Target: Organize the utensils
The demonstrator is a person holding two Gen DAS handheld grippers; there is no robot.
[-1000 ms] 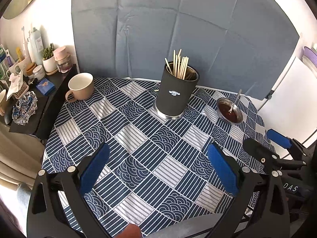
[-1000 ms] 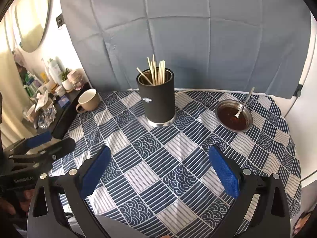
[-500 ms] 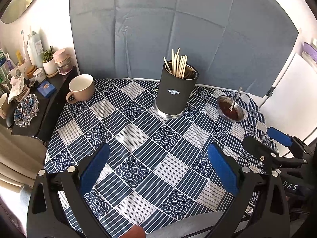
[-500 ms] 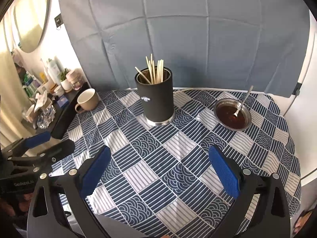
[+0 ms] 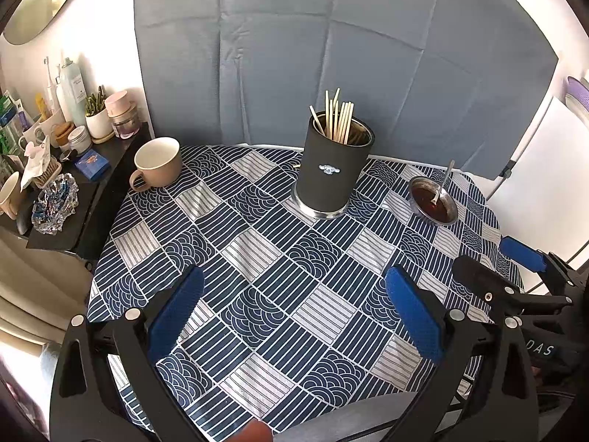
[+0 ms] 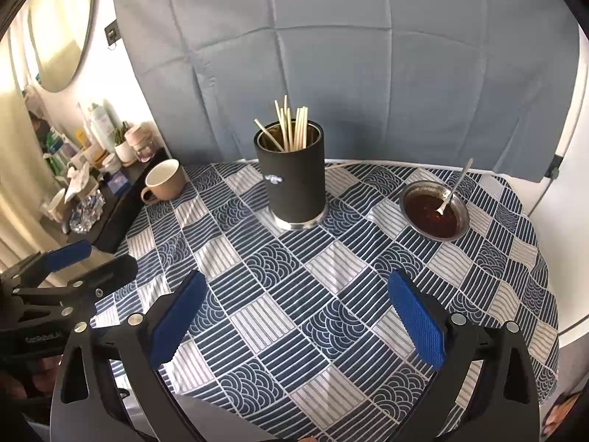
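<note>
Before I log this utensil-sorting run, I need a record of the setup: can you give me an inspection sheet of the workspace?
Surface: table under a blue patterned cloth, flat.
Job's things: black holder upright with chopsticks; spoon resting in the sauce dish.
Clutter: beige mug at the far left of the cloth.
Grippers: left gripper and right gripper open, empty, above the near edge.
Cables: white cord behind the holder.
Surroundings: grey backdrop; crowded side shelf; mirror.

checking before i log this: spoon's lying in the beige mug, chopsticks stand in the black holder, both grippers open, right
Not quite. The spoon rests in the small metal bowl of dark sauce, not the beige mug, as the right wrist view shows. The chopsticks do stand in the black holder, and both grippers are open.
</note>
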